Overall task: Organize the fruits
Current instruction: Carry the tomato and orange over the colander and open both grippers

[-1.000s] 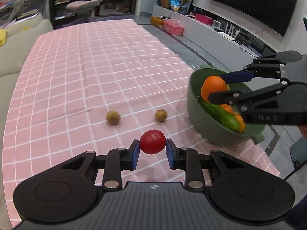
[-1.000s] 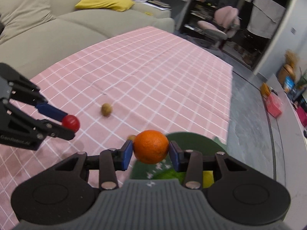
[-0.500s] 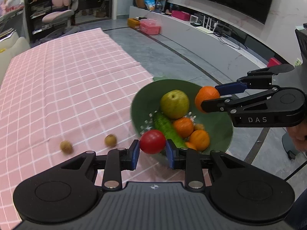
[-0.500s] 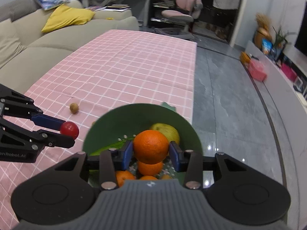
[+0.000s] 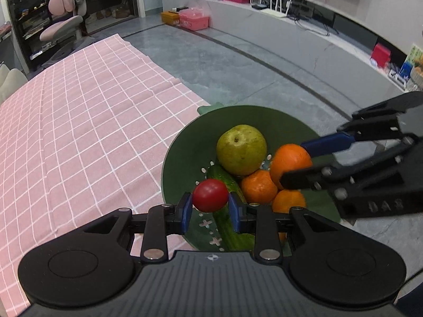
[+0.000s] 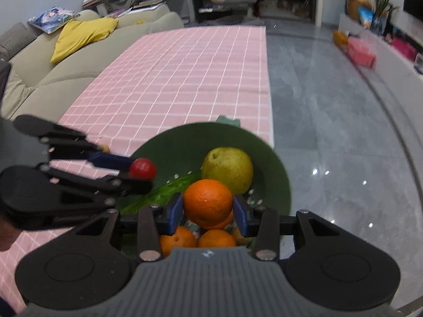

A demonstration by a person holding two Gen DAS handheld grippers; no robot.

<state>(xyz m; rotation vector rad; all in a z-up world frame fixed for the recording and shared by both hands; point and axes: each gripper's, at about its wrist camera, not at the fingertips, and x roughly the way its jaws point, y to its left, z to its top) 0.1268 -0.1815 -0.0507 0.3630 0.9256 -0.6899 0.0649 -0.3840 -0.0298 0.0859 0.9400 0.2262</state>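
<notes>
Left gripper [image 5: 210,206]: clamps glossy round tomato [image 5: 210,195].
Right gripper [image 6: 208,211]: pinches dimpled orange [image 6: 207,202].
Cucumber [image 5: 230,211]: long axis running diagonally inside green bowl [image 5: 179,153].

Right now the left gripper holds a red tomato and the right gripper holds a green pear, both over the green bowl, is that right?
Not quite. The right gripper holds an orange, not the pear, which lies in the green bowl; the right wrist view shows this. The left gripper does hold the red tomato, and both are over the bowl.

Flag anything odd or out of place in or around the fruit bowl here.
One oddity: a cucumber, a vegetable, lies in the green bowl with the pear and oranges. Nothing is spilled or damaged.
</notes>
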